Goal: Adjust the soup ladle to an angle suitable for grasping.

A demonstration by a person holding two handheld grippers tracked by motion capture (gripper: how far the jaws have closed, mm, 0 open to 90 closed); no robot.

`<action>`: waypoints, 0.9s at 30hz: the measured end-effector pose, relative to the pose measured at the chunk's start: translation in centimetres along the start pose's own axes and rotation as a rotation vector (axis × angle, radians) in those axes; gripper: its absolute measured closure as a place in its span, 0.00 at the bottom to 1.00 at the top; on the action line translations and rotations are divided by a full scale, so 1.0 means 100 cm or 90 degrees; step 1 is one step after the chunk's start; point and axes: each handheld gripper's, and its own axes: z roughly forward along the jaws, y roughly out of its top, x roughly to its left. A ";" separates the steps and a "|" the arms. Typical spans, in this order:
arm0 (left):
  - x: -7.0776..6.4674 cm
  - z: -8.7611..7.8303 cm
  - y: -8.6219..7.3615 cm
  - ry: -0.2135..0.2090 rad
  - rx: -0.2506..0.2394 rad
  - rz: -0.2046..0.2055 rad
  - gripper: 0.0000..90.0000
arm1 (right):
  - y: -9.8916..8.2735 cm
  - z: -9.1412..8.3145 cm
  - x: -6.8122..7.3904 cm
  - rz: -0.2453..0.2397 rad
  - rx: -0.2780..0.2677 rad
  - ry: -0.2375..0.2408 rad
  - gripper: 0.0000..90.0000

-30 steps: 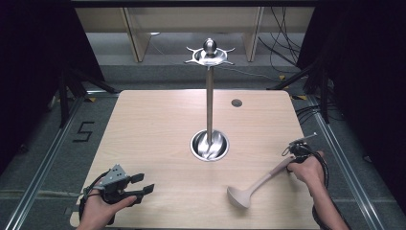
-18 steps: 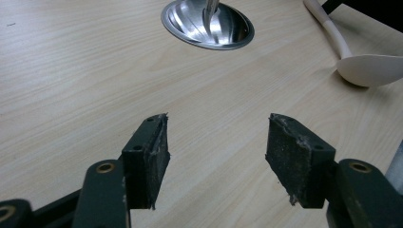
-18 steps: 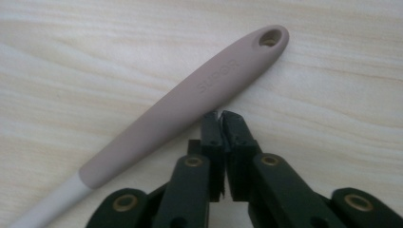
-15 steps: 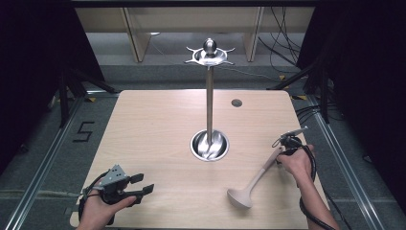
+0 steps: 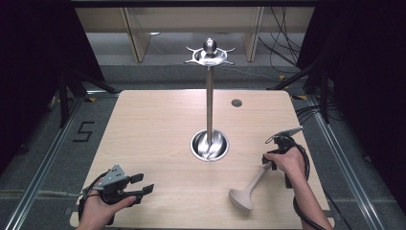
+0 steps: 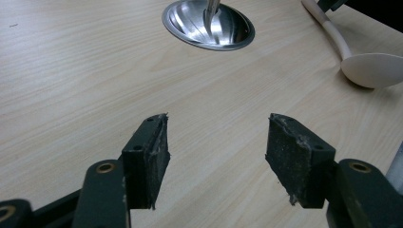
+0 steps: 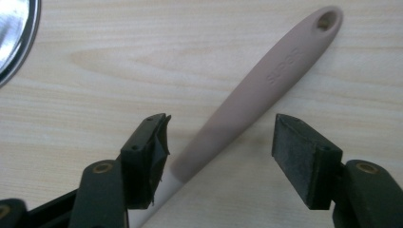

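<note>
The big spoon (image 5: 249, 187) lies flat on the worktop (image 5: 158, 124), a little to the right of the shiny bowl-shaped base (image 5: 209, 145) of the tall metal stand (image 5: 209, 96), and nearer to the person. It does not touch the base.

The right gripper (image 7: 221, 156) sits over the spoon's handle, on the handle's far end from the scoop. Its fingers (image 7: 304, 159) have just been opening and now stand wide. The handle runs between them, but the pads do not press on it, so the spoon rests on the wood by itself. It looks like the spoon was put down here so it lies still and does not roll.

The left gripper (image 5: 136, 186) waits well to the left of the base, close to the near edge of the worktop. Its fingers (image 6: 147, 156) are wide too, with nothing between them. It seems to be kept out of the way while the other hand works.

The spoon is long and thin. Its long line runs slanted: the round scoop points toward the person and the near edge, and the handle end with the little hole (image 7: 326, 21) points away, up and to the right of the base. The stand has small hooks on top (image 5: 209, 53), so the hole may be for hanging.
</note>
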 end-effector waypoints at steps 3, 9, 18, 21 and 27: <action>0.000 -0.001 0.000 -0.001 0.001 0.001 0.43 | 0.000 0.005 0.002 -0.008 0.007 0.001 0.39; 0.000 -0.001 0.000 -0.001 0.000 0.003 0.43 | 0.002 0.014 0.007 0.033 0.033 -0.023 0.44; 0.000 -0.001 0.000 0.001 0.002 0.002 0.43 | 0.003 0.020 0.010 -0.002 0.049 -0.076 0.55; 0.000 -0.001 0.000 0.001 0.002 0.003 0.43 | 0.005 0.020 0.016 0.016 0.050 -0.048 0.59; 0.000 -0.001 0.000 0.000 0.000 0.003 0.43 | 0.009 0.021 0.021 -0.010 0.063 -0.038 0.72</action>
